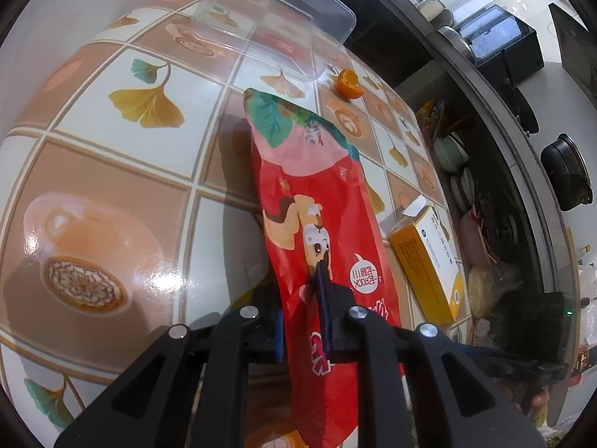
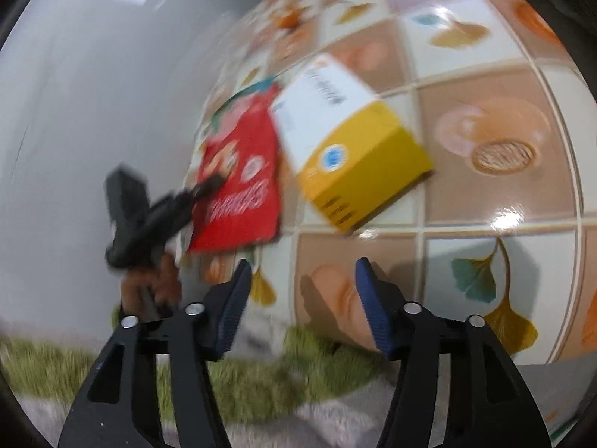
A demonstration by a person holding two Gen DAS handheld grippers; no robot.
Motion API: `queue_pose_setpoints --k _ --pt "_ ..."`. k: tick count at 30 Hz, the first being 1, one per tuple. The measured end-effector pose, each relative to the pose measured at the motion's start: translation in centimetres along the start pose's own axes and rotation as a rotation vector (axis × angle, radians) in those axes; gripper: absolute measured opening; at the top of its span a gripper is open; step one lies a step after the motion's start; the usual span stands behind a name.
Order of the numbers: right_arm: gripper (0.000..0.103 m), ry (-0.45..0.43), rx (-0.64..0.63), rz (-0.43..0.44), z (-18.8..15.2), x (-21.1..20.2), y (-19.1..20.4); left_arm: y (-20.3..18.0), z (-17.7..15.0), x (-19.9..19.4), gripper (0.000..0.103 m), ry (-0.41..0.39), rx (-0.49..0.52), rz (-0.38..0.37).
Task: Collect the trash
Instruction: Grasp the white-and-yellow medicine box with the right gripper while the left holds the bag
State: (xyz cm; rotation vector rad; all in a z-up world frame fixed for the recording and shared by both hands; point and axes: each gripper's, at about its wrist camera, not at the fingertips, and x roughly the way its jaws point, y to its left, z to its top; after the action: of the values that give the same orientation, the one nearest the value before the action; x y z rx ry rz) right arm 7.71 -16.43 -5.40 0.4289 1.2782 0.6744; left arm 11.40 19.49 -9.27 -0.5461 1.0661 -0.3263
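In the left wrist view a clear plastic tub (image 1: 276, 33) sits upside down at the top of the frame on the table (image 1: 112, 171). It is see-through, with round corners, and nothing is in it. Just to its right lies a piece of orange peel (image 1: 349, 84). A yellow and white box (image 1: 425, 261) of card lies at the right, with its end flap open; what is inside cannot be seen.

The left gripper (image 1: 302, 321) is clamped on a red bag (image 1: 317, 216). The bag is shiny, crinkly and long, with a cartoon on it, and it runs from the bottom middle up to the centre of the frame.

In the right wrist view, which is blurry, the right gripper (image 2: 298, 306) has its blue pads (image 2: 367, 317) wide apart with nothing between them. The box (image 2: 354, 149) is in the middle, and the bag (image 2: 242, 179) is just left of it. The table top is smooth and glossy, with leaf and cup pictures in squares. Green fuzzy carpet (image 2: 238, 380) shows at the bottom
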Motion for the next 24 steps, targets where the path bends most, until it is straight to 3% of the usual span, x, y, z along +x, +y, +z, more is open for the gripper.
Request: queue_pose_setpoints --k 5,6,10,15,24 --pt "0.084 -0.097 -0.195 -0.123 1.8 -1.8 2.4 0.0 0.2 -0.1 0.014 0.005 0.004 0.008" --pt "0.084 -0.121 -0.246 -0.189 2.6 -1.7 2.9 0.0 0.2 -0.1 0.014 0.006 0.006 0.01" --pt "0.085 -0.115 -0.321 -0.274 4.8 0.4 2.5 -0.2 0.1 -0.1 0.014 0.008 0.006 0.015" --pt "0.085 -0.028 -0.382 -0.326 6.5 2.6 1.5 -0.3 0.1 0.0 0.014 0.007 0.011 0.024" --pt "0.085 0.037 -0.407 -0.412 7.3 6.4 1.2 -0.8 -0.1 0.0 0.014 0.001 0.037 0.054"
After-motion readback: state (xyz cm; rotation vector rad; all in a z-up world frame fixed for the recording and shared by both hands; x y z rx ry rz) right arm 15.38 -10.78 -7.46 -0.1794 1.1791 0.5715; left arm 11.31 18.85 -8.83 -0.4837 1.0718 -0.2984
